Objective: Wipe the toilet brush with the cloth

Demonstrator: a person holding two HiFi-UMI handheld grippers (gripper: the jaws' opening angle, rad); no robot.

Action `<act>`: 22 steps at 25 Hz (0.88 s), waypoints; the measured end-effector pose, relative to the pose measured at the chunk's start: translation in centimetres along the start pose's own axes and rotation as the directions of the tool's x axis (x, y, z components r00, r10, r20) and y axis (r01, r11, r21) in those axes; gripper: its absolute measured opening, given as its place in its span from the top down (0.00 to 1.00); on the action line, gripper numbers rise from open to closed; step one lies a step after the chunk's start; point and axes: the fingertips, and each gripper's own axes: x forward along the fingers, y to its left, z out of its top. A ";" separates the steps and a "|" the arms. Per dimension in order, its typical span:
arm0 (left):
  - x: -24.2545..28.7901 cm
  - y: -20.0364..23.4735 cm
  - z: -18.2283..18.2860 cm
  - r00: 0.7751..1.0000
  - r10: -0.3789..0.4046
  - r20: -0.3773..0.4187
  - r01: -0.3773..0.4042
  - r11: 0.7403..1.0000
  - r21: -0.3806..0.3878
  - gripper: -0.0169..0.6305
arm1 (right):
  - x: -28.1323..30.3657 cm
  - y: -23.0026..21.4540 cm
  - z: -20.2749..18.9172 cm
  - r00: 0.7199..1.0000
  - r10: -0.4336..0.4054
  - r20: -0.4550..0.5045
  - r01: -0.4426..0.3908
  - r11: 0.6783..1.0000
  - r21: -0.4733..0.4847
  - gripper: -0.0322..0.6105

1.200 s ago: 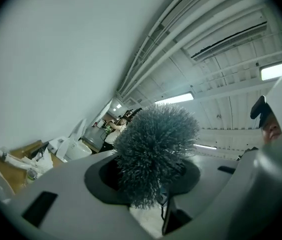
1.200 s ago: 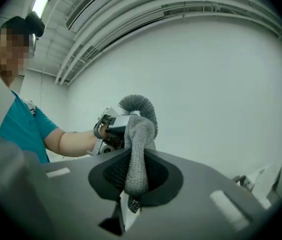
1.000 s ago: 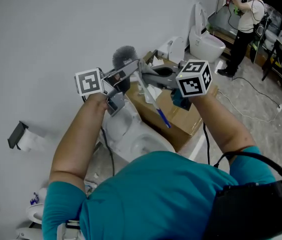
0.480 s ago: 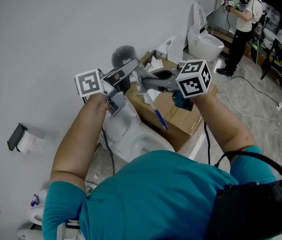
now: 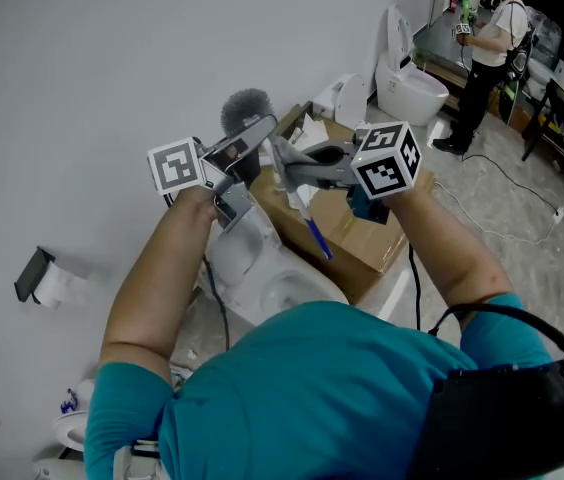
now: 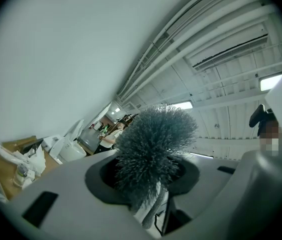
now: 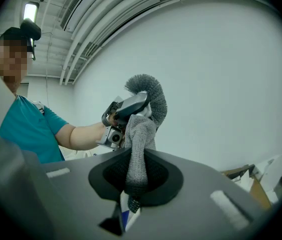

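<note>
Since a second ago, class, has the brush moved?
No. The brush holds the same spot in the head view, just up and left of the box corner.

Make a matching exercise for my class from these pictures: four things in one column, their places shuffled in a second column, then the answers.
Things
1. toilet brush
2. cloth
3. cardboard box
4. paper roll

Places
A. fixed to the wall
B. gripped in the left tongs
C. standing on the floor
D. gripped in the right tongs

Pairs: 1-B, 2-D, 3-C, 4-A
</note>
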 end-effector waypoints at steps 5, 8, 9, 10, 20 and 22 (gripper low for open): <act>-0.1 -0.1 0.4 1.000 0.000 0.017 0.000 1.000 -0.005 0.73 | 0.0 0.0 -0.4 1.000 0.000 -0.010 0.000 1.000 0.001 0.92; -0.1 -0.3 0.6 1.000 -0.006 0.026 0.006 1.000 0.000 0.73 | 0.0 0.0 -0.6 1.000 0.000 -0.015 0.000 1.000 -0.001 0.92; 0.0 -0.4 0.7 1.000 -0.008 0.028 0.008 1.000 0.001 0.73 | 0.0 0.0 -0.6 1.000 0.000 -0.017 0.000 1.000 -0.002 0.92; 0.0 -0.5 0.8 0.999 -0.010 0.030 0.010 1.000 0.002 0.73 | -0.1 0.1 -0.7 1.000 0.000 -0.019 0.000 1.000 -0.002 0.92; -0.1 -0.7 1.4 0.999 -0.011 0.052 0.010 1.000 0.012 0.73 | -0.2 0.2 -1.7 0.999 0.011 -0.041 -0.011 1.000 0.010 0.92; -0.2 -0.7 1.5 0.998 -0.010 0.057 0.009 1.000 0.013 0.73 | -0.2 0.3 -1.9 0.999 0.015 -0.044 -0.015 1.000 0.013 0.92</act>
